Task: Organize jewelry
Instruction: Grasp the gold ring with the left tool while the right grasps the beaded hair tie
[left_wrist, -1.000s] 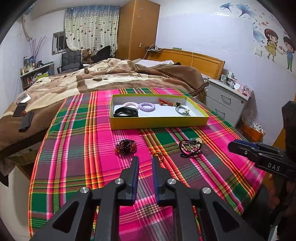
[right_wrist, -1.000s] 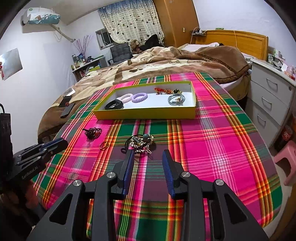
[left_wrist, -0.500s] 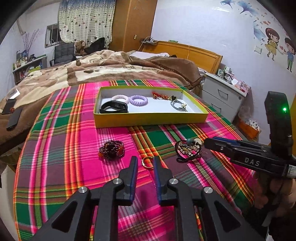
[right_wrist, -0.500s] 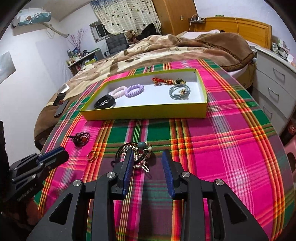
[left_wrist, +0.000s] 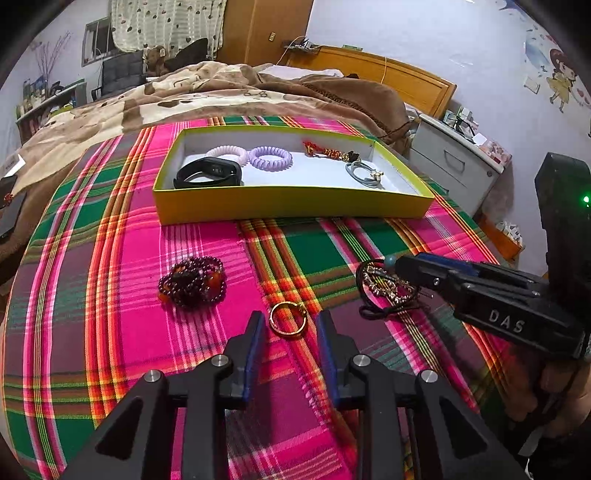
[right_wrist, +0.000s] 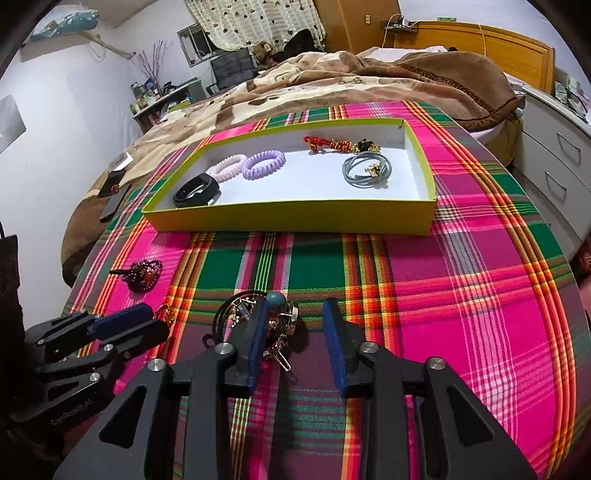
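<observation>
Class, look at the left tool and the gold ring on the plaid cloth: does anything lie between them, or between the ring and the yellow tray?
Nothing visible does. The ring lies just ahead of the left tool, whose jaws have just been opening. Only bare cloth separates it from the tray; the beaded bracelet sits off to the side.

A plaid cloth (left_wrist: 110, 332) in pink, green and orange is spread over the near end of the bed. Beyond its far edge a brown patterned blanket (right_wrist: 332, 81) is heaped. A wooden headboard (right_wrist: 517, 44) and white drawers (right_wrist: 554, 158) are seen at the right.
</observation>
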